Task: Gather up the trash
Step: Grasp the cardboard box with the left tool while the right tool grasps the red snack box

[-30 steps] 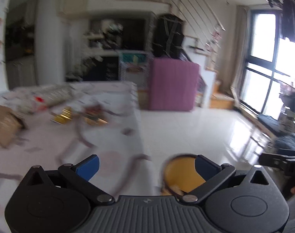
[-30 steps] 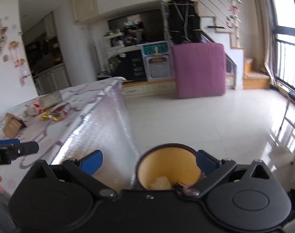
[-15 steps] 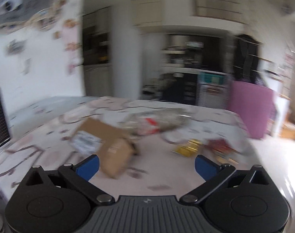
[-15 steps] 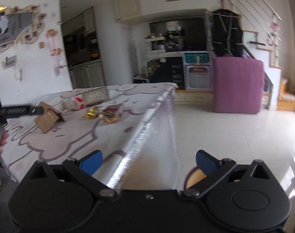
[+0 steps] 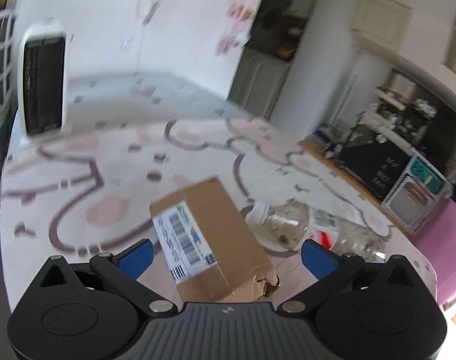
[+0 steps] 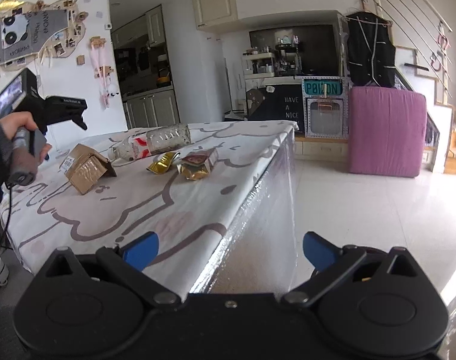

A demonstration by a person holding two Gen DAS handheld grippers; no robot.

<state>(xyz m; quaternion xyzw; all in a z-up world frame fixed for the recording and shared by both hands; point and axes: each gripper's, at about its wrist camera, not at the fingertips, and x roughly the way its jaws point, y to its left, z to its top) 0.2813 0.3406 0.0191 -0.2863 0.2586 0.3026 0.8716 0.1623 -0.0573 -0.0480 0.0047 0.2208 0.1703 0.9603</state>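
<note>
Clearly the left one's job: left gripper hanging just above the cardboard box, fingers spread wide and gripping nothing, blue tips flanking the box on either side but not yet touching it. Box lying on the table toward its left end, tilted, long axis running roughly straight away from the tool and slightly to the left, labelled face turned toward the left finger, torn flap at the near right corner. So a squeeze across the short width, not the length. Just beyond and to the right, a plastic bottle lying on its side, cap end close to the box's far corner, probably near enough to get nudged. Further along the table, gold wrappers. Right gripper also spread wide and empty, well back at the table's near edge, far from the box; left hand plainly the nearer
</note>
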